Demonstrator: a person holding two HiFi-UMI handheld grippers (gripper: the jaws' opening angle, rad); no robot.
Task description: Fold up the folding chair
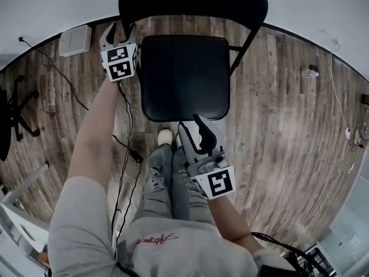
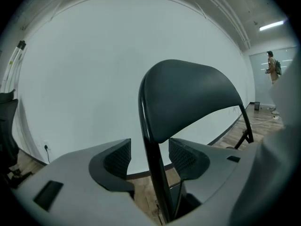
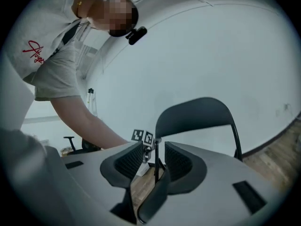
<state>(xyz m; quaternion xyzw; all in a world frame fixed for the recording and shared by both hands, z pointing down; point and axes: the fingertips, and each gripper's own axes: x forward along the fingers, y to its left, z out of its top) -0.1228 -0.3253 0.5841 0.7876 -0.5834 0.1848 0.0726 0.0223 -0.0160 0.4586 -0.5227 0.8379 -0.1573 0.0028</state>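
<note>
While one folding chair [image 1: 184, 77] stands unfolded on the wood floor [image 1: 288, 126], two grippers reach it. The left gripper [image 1: 118, 32] has its jaws wide apart around a backrest tube [image 2: 153, 173]. The right gripper [image 1: 195, 130] has its jaws apart astride the seat's front edge [image 1: 173, 119].

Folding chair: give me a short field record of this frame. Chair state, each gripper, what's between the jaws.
chair: folding chair, black, unfolded, seat down flat
location: on wood floor, backrest toward the white wall
left gripper: at the backrest upright on the person's left; jaws apart, frame tube between them, pads not pressing
right gripper: at the seat's front; jaws apart, seat edge between them, no clamp visible
task step: folding not yet begun
</note>
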